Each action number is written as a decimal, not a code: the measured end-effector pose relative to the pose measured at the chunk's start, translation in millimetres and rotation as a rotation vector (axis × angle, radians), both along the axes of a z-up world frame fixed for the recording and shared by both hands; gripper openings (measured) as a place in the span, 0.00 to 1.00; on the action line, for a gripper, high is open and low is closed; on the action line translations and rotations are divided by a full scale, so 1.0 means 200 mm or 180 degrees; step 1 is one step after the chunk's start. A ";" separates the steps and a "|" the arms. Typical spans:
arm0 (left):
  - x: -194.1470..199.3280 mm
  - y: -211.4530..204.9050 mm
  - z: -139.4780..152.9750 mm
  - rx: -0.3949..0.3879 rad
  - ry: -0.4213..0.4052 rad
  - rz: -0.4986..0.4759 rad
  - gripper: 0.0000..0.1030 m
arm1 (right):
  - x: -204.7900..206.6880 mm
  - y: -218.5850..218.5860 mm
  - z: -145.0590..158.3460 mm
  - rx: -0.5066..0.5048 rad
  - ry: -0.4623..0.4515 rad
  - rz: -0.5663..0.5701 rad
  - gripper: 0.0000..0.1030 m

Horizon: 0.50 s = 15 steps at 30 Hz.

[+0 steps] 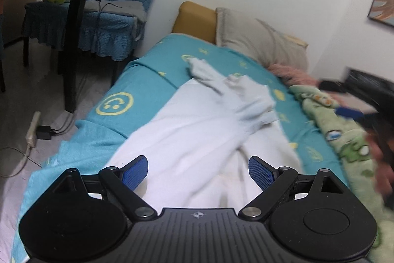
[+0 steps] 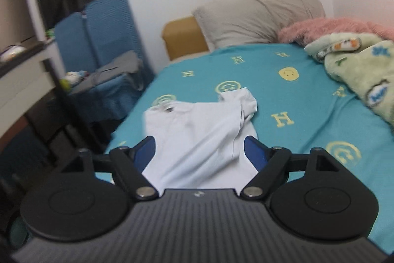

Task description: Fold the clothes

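A white long-sleeved shirt (image 1: 197, 130) lies on the teal bed sheet (image 1: 138, 80), one sleeve thrown across its body. It also shows in the right wrist view (image 2: 197, 132), its collar at the far left. My left gripper (image 1: 198, 170) is open and empty, hovering over the near part of the shirt. My right gripper (image 2: 199, 152) is open and empty, above the shirt's near end. In the left wrist view the right gripper (image 1: 357, 105) appears blurred at the right edge.
A grey pillow (image 2: 258, 19), a pink fluffy blanket (image 2: 332, 28) and a green patterned blanket (image 2: 362, 70) lie at the head and right of the bed. Blue-covered chairs (image 1: 115, 6) and a dark table leg (image 1: 76, 36) stand left of the bed. A power strip (image 1: 33, 130) lies on the floor.
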State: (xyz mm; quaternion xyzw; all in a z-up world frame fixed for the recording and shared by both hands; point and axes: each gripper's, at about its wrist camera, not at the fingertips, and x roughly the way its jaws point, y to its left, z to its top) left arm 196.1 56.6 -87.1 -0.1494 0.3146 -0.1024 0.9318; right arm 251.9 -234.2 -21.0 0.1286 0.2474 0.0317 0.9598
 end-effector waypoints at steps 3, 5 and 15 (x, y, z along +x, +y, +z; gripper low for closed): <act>-0.09 -0.04 0.06 0.0159 -0.0068 -0.0054 0.88 | -0.36 0.04 0.06 0.0051 0.0043 -0.0033 0.78; -0.15 -0.06 0.10 0.0247 -0.0096 -0.0088 0.88 | -0.58 0.06 0.08 0.0118 0.0032 -0.0016 0.78; -0.30 0.24 0.24 0.0112 0.0395 0.0076 0.85 | -0.96 0.00 0.03 0.0484 0.0152 -0.0135 0.78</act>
